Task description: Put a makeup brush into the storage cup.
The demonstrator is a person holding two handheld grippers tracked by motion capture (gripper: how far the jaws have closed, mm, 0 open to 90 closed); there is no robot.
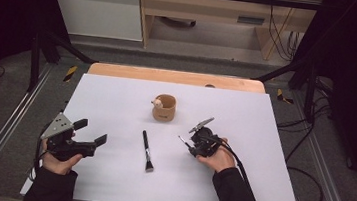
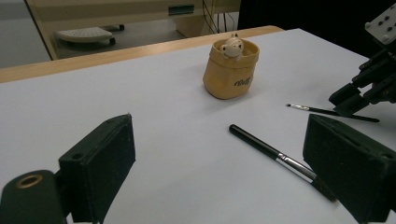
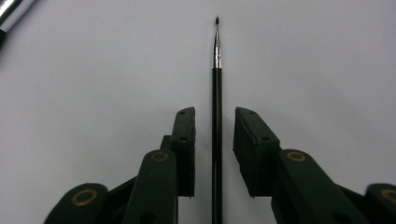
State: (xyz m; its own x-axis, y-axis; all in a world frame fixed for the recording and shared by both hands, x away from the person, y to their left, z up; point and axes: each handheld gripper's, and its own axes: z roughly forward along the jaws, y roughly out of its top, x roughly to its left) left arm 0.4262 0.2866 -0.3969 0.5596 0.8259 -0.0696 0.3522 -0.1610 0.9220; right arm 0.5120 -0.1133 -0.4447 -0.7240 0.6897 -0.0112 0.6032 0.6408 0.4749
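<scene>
Step in hand: pickup of the thin brush [image 3: 216, 116] by the right gripper [image 3: 214, 122]. In the right gripper view the brush runs straight between the two jaws, tip toward 12 o'clock, with a gap visible on each side of the handle. The pads do not press on it, so the claw stands released around the brush, not grasping it. In the high view the right gripper [image 1: 197, 141] sits at 4 o'clock from the cup [image 1: 164, 107], and the thin brush [image 1: 183, 140] juts from it toward 10 o'clock, lying on the table [image 1: 116, 99].

The left gripper [image 1: 91, 134] rests at the table's 8 o'clock area, jaws wide apart and empty. The wide brush [image 1: 147, 151] lies between the two grippers, at 6 o'clock from the cup, untouched.

The cup stands upright with a small figure [image 2: 231, 46] at its rim.

Next move, as a judgement: close the right jaws squarely on the handle, lift, tilt the brush upright, and carry it toward 10 o'clock to the cup mouth. The handle is slim and round; it may roll or slip unless the pads close centred on it.
</scene>
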